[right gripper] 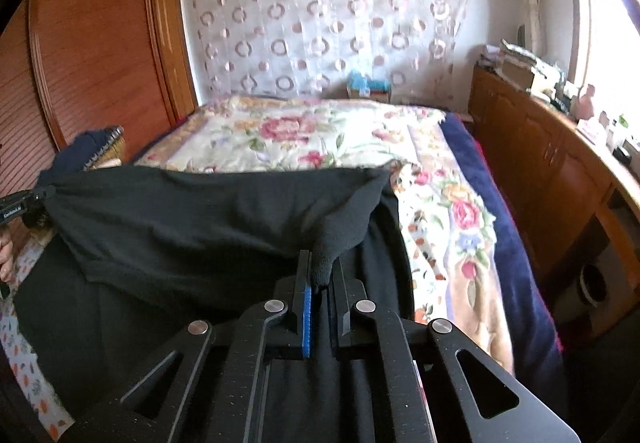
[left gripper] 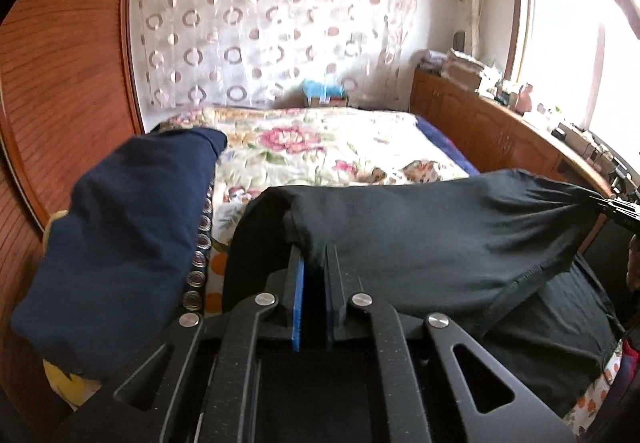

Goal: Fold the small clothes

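A black garment (left gripper: 420, 227) hangs stretched between both grippers above the bed. My left gripper (left gripper: 316, 255) is shut on its left corner, the cloth bunched between the blue pads. At the far right of the left wrist view, the right gripper (left gripper: 618, 207) pinches the other corner. In the right wrist view my right gripper (right gripper: 322, 267) is shut on a twisted point of the black garment (right gripper: 192, 219), and the left gripper (right gripper: 24, 203) holds the far corner at the left edge. The garment's lower part drapes down toward me.
A floral bedspread (left gripper: 320, 147) covers the bed ahead. A dark blue cloth (left gripper: 120, 235) lies over a pillow at the left. Wooden wardrobe doors (right gripper: 92, 43) stand at the left, and a wooden cabinet (right gripper: 540, 155) with clutter runs along the right under a window.
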Demonstrator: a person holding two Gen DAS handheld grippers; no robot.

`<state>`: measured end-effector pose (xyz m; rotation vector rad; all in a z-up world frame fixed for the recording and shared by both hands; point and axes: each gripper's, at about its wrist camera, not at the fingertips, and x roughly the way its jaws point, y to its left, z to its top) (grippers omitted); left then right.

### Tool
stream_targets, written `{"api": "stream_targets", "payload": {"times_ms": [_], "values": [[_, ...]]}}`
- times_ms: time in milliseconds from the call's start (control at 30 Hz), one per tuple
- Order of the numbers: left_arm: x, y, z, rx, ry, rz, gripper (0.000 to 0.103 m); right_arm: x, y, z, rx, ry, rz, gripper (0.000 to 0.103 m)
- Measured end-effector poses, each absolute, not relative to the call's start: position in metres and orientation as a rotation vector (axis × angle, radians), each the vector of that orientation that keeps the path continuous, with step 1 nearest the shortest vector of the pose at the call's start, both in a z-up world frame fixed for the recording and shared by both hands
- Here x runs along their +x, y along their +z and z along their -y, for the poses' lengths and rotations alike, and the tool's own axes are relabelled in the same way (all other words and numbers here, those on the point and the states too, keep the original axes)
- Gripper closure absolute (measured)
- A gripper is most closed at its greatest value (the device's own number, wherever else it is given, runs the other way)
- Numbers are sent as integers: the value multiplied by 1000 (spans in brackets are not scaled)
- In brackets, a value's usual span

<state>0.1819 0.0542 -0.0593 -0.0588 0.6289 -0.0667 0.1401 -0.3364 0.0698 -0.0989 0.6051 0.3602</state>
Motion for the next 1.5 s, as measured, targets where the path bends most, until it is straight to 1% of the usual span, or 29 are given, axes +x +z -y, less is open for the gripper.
{"api": "stream_targets", "payload": {"times_ms": [267,467,700,867,1133,1367,1467,1500], "values": [[146,-49,-64,-76,-73,-589,94,95,74,342,-88,360,-567,98],[122,-56,-61,-61,-72,-595,94,73,65,352,-91,365,-582,98],[97,-64,-62,-50,-63,-611,94,47,70,361,-83,372,-582,98],[86,-68,-63,-49,-61,-632,94,32,68,364,-78,367,-597,98],[73,-70,-65,-46,-61,-618,94,18,73,368,-83,373,-604,98],[77,-96,-66,-29,-33,-702,94,18,48,355,-121,361,-675,98],[72,-106,-69,-52,-36,-729,86,23,37,352,-142,328,-712,98],[70,-106,-69,-51,-33,-729,84,25,36,351,-148,319,-721,94]]}}
